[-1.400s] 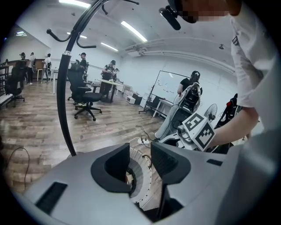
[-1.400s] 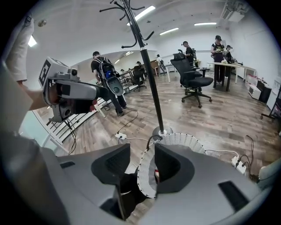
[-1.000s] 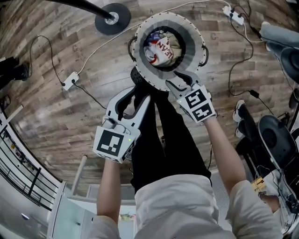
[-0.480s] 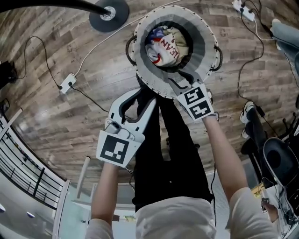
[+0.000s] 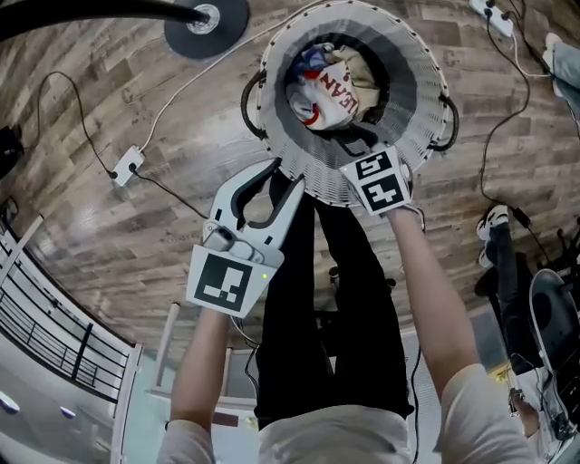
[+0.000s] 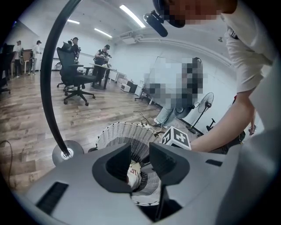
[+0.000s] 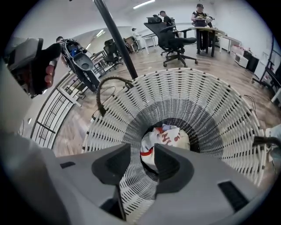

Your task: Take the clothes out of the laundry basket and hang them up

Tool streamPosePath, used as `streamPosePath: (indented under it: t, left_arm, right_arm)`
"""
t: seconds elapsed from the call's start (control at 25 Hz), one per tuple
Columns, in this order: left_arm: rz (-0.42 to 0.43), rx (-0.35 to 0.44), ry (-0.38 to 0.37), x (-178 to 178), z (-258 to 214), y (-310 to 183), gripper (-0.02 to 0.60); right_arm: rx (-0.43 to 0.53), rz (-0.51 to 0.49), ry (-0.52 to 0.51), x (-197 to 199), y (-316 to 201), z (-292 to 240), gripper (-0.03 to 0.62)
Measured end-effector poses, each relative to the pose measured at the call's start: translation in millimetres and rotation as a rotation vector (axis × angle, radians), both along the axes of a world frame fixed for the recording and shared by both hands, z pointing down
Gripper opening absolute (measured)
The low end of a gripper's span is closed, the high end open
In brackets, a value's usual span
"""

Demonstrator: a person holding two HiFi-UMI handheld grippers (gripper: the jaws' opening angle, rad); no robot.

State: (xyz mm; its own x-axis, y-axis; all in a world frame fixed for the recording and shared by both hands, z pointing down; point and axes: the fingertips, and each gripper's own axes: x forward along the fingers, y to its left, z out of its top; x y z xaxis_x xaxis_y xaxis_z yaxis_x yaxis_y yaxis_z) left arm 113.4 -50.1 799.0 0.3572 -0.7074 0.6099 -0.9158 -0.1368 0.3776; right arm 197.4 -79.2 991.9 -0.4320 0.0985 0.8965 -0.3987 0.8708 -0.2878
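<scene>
A white wicker laundry basket (image 5: 417,82) stands on the wood floor in front of the person. At its bottom lies a crumpled white garment with red lettering (image 5: 331,86). My right gripper (image 5: 349,145) reaches over the near rim into the basket's mouth, open and empty, and looks straight down at the garment (image 7: 164,138) inside the basket (image 7: 210,101). My left gripper (image 5: 276,181) hangs just outside the near-left rim. Its jaws have just been closing a little, still apart with nothing between them. In the left gripper view the basket (image 6: 118,134) and garment (image 6: 134,171) show beyond the jaws.
A black round stand base (image 5: 207,16) with a curved pole sits left of the basket. A power strip (image 5: 131,161) and cables trail over the floor. A railing (image 5: 45,317) runs at the left, an office chair (image 5: 553,317) at the right. People stand far off.
Both grippers have come down toward the basket, which now looks larger. The right gripper has passed over the near rim; the left has neared the rim from outside.
</scene>
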Motion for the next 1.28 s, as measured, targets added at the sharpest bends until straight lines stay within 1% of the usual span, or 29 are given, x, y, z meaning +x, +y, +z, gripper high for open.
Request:
streamPosePath:
  t: [0.12, 0.32, 0.6, 0.72, 0.84, 0.96, 1.12, 1.28]
  left_arm:
    - [0.01, 0.0, 0.009, 1, 16, -4, 0.138]
    - [0.016, -0.015, 0.031, 2, 35, -14, 0.137]
    - [0.08, -0.015, 0.039, 1, 54, -21, 0.123]
    - [0.091, -0.018, 0.041, -3, 61, -24, 0.118]
    - [0.103, -0.019, 0.041, -5, 65, -25, 0.114]
    - [0.144, -0.015, 0.026, -6, 68, -25, 0.111]
    - [0.194, -0.01, 0.008, -5, 71, -24, 0.106]
    - [0.202, -0.011, 0.006, -9, 76, -24, 0.098]
  right_arm:
    - [-0.011, 0.02, 0.023, -1, 0, 20, 0.172]
    - [-0.004, 0.016, 0.058, -1, -9, 54, 0.172]
    - [0.03, 0.0, 0.104, -1, -20, 88, 0.172]
    - [0.048, -0.016, 0.127, -1, -22, 105, 0.17]
    - [0.076, -0.051, 0.155, 0, -23, 121, 0.167]
    - [0.104, -0.106, 0.172, -1, -22, 136, 0.164]
    - [0.125, -0.148, 0.195, 0, -25, 155, 0.164]
    - [0.147, -0.187, 0.213, 2, -26, 170, 0.164]
